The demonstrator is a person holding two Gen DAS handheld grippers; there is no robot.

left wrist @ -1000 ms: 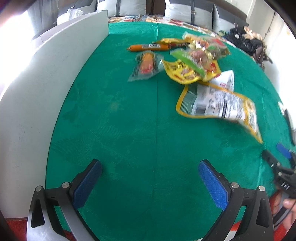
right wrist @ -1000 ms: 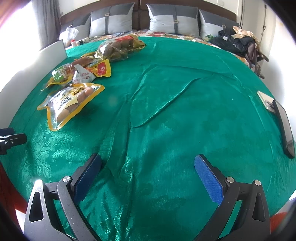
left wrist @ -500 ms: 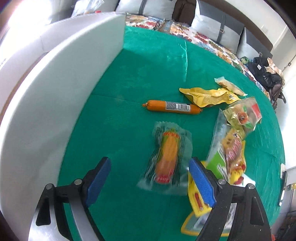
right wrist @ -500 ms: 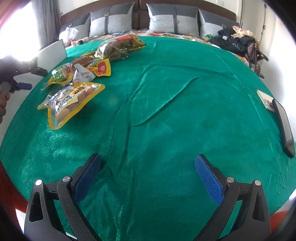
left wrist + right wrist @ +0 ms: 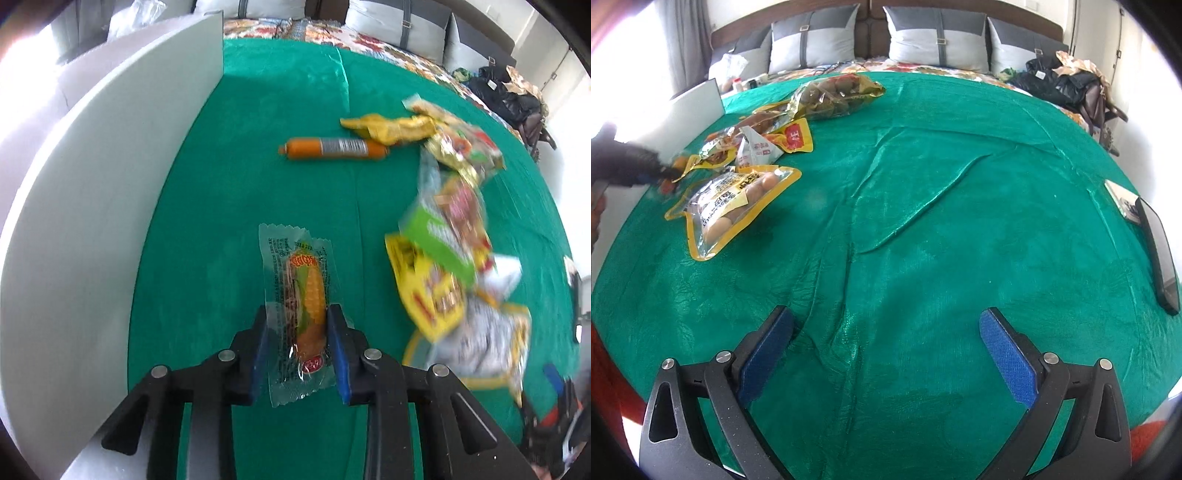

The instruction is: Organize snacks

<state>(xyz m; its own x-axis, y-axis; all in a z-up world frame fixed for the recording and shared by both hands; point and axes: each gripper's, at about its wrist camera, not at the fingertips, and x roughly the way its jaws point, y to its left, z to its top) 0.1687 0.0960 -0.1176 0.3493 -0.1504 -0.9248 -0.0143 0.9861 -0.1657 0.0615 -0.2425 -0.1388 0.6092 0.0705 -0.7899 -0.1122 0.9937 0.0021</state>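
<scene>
Clear plastic wraps the corn snack [image 5: 301, 306], which lies on the green cloth [image 5: 229, 206] between the blue pads of your left gripper [image 5: 297, 349]; the pads press its sides, so it is clamped. A white board [image 5: 110, 177] stands just to its left. Ahead lies an orange sausage [image 5: 334, 148], its far end touching a yellow wrapper [image 5: 388, 127]. To the right sits a blurred heap of snack bags [image 5: 454, 266]. Your right gripper [image 5: 886, 345] hovers with its jaws spread wide over bare cloth, well apart from the egg bag [image 5: 733, 205] at far left.
</scene>
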